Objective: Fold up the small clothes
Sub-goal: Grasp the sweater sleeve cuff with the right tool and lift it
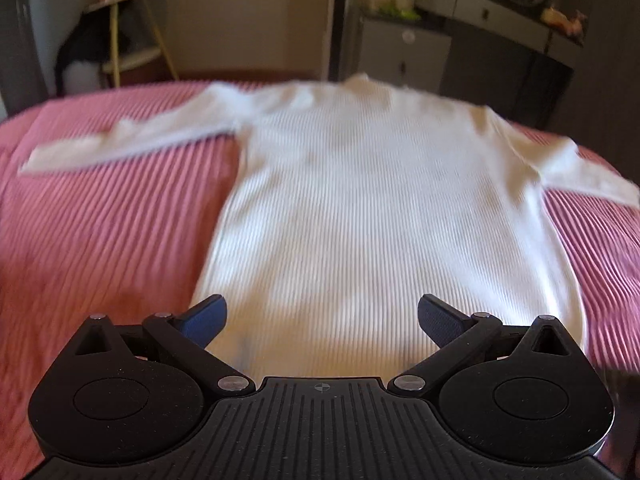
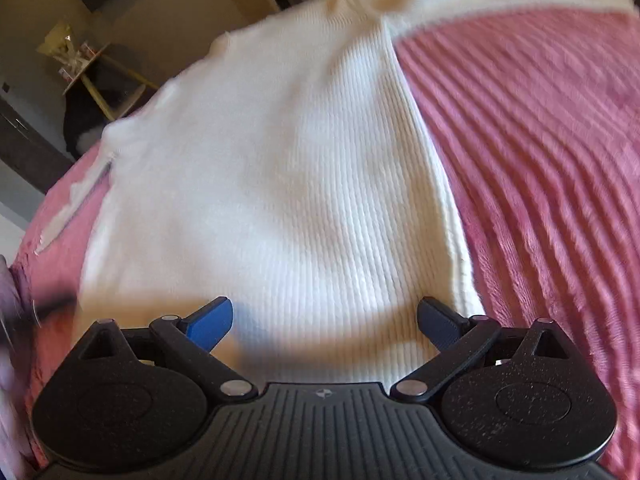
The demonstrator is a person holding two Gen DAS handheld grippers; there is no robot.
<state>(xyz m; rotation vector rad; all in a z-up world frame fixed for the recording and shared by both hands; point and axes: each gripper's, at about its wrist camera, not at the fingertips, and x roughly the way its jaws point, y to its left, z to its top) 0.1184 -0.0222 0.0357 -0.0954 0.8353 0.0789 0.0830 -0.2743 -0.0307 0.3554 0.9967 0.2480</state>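
Fingers (image 1: 208,320) of the left gripper (image 1: 322,320) and of the right gripper (image 2: 325,320) are spread apart, holding nothing. Sweater (image 1: 360,200) lies flat on the bed (image 1: 100,220), hem nearest both, long axis running away toward the collar.

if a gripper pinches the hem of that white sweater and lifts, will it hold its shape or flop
The white ribbed sweater will probably flop: it lies limp and flat on the pink bedspread, sleeves spread. The ribbed knit probably stretches, and likely drags rather than slides on the textured cover. Both the left gripper and right gripper are open.
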